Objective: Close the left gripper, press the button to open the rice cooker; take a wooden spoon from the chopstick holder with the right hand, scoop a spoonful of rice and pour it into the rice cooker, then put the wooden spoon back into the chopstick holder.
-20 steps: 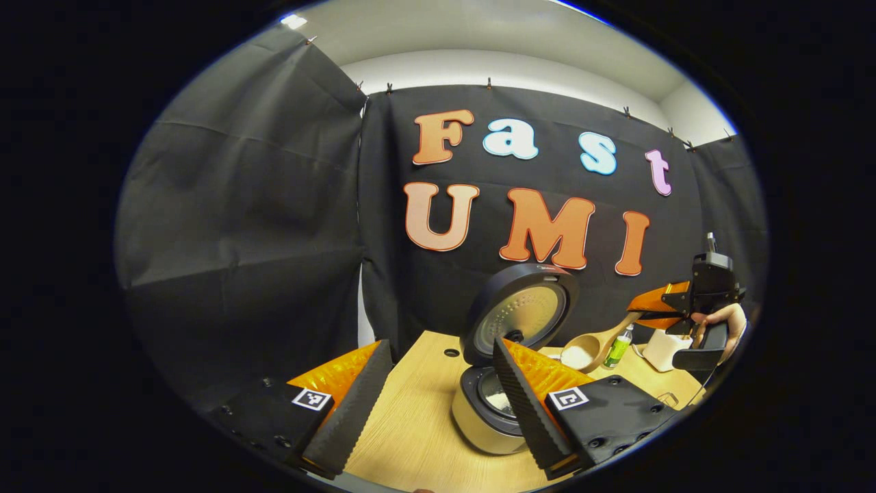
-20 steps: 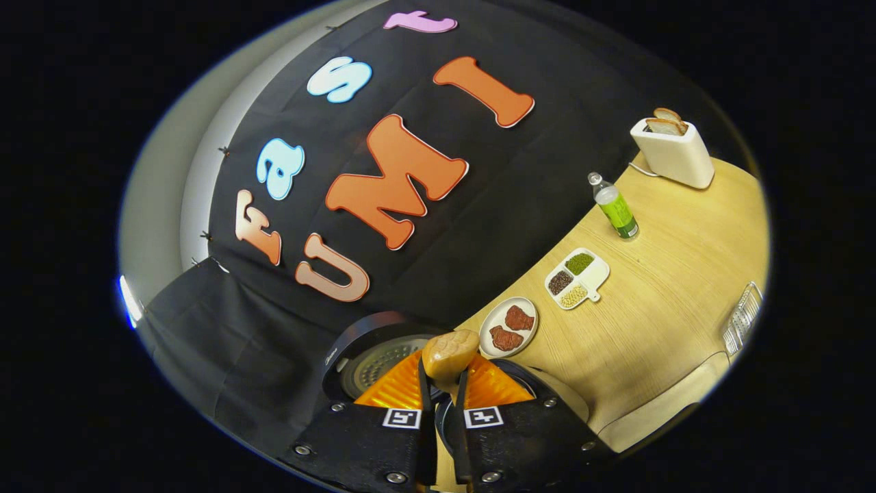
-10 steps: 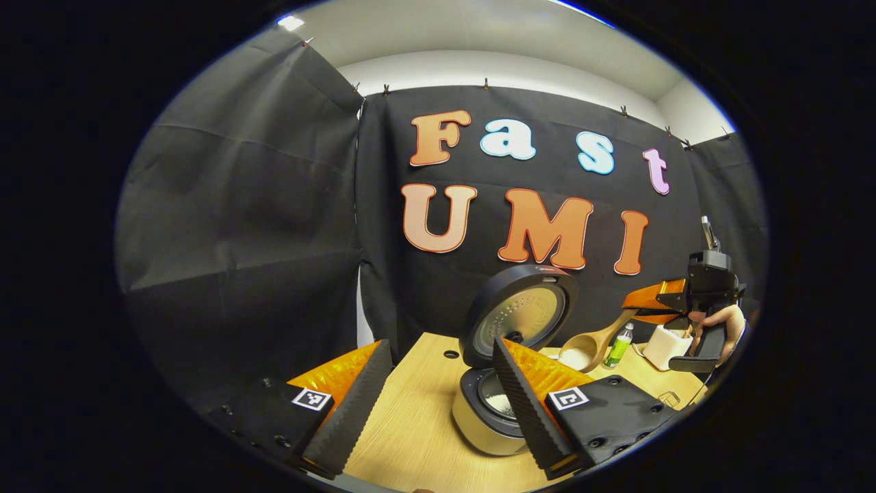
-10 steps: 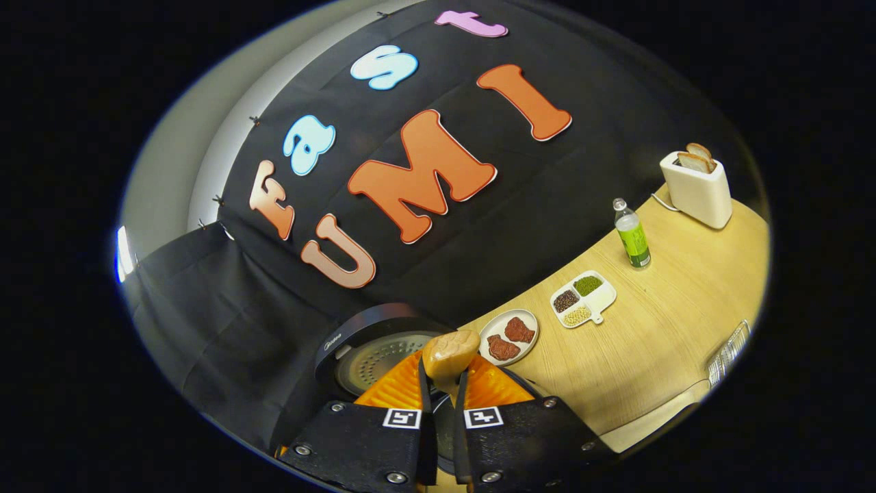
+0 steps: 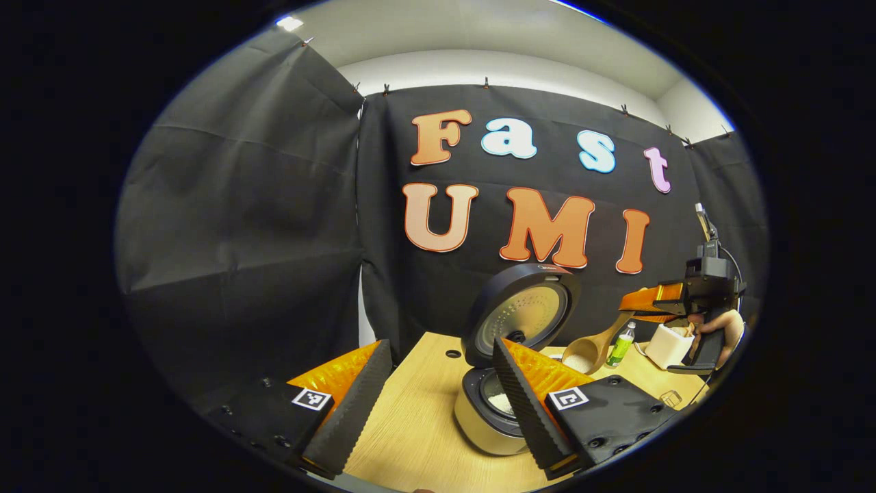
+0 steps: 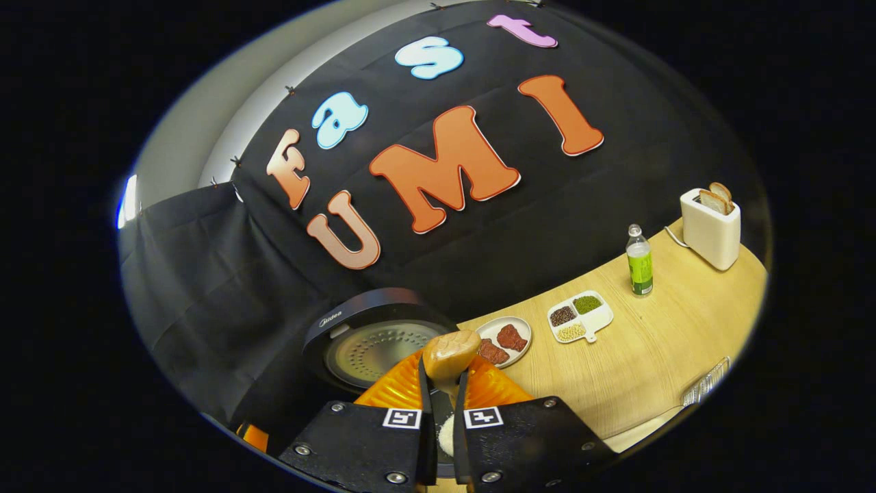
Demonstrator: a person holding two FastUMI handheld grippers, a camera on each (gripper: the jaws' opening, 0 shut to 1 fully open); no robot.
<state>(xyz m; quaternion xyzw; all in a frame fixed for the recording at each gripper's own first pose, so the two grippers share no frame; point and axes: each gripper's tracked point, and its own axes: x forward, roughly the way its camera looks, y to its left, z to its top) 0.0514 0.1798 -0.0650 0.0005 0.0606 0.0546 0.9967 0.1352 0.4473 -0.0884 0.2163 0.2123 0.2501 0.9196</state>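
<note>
The rice cooker (image 5: 487,419) stands open on the table, its lid (image 5: 521,320) upright and white rice (image 5: 501,404) in the pot. My left gripper (image 5: 438,411) hangs open in front of it, holding nothing. In the left gripper view, my right gripper (image 5: 649,302), held by a hand (image 5: 720,329), is up at the right, shut on the handle of the wooden spoon (image 5: 587,352), whose bowl hangs beside the lid. In the right gripper view, the right gripper (image 6: 438,392) pinches the wooden spoon (image 6: 448,352) above the pot, with the lid (image 6: 373,348) to the left and rice (image 6: 446,435) below.
On the wooden table (image 6: 643,349), a plate of meat (image 6: 504,338) and a divided dish of beans (image 6: 580,316) lie behind the cooker. A green bottle (image 6: 640,263) and a white toaster (image 6: 712,226) stand farther right. A wire rack (image 6: 705,390) sits at the front edge.
The right gripper has risen a little with the spoon and rolled towards level, so the table looks flatter in its view. The left gripper has stayed open and still.
</note>
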